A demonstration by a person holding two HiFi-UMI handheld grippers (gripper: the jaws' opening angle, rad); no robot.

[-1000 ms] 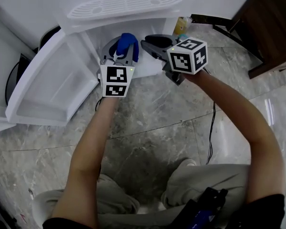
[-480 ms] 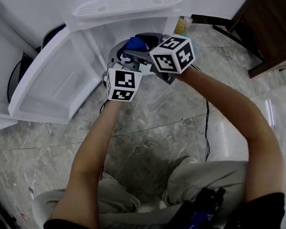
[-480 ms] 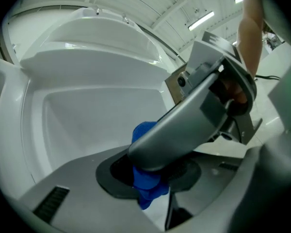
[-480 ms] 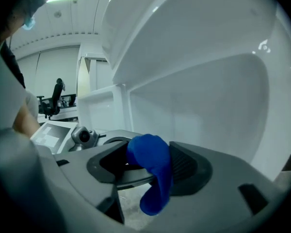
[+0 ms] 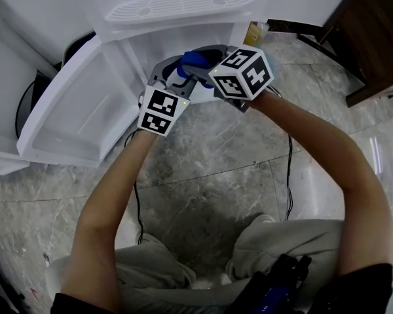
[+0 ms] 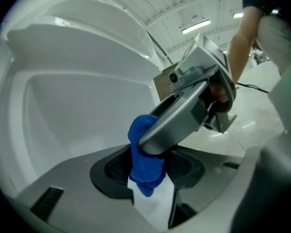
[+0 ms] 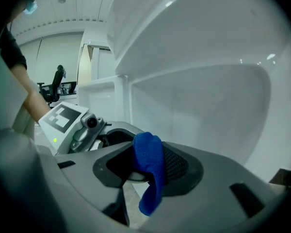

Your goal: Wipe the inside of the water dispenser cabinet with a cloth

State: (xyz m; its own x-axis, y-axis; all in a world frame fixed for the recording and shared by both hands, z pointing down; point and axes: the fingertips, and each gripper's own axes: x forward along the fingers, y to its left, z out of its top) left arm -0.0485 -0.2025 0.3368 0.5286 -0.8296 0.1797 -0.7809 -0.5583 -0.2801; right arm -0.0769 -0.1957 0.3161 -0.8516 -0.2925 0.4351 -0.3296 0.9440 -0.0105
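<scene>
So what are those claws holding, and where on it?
A blue cloth, shared by both: the left gripper and right gripper each pinch its bunched part, and one end dangles free.

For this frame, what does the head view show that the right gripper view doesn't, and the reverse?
Head view only: the dispenser's slotted top grille, the person's legs and the marker cube on the right gripper. Right gripper view only: that gripper's jaws closed on the blue cloth, the cabinet's white inner wall up close, and an office chair far behind. Both: the blue cloth and the left gripper at it.
</scene>
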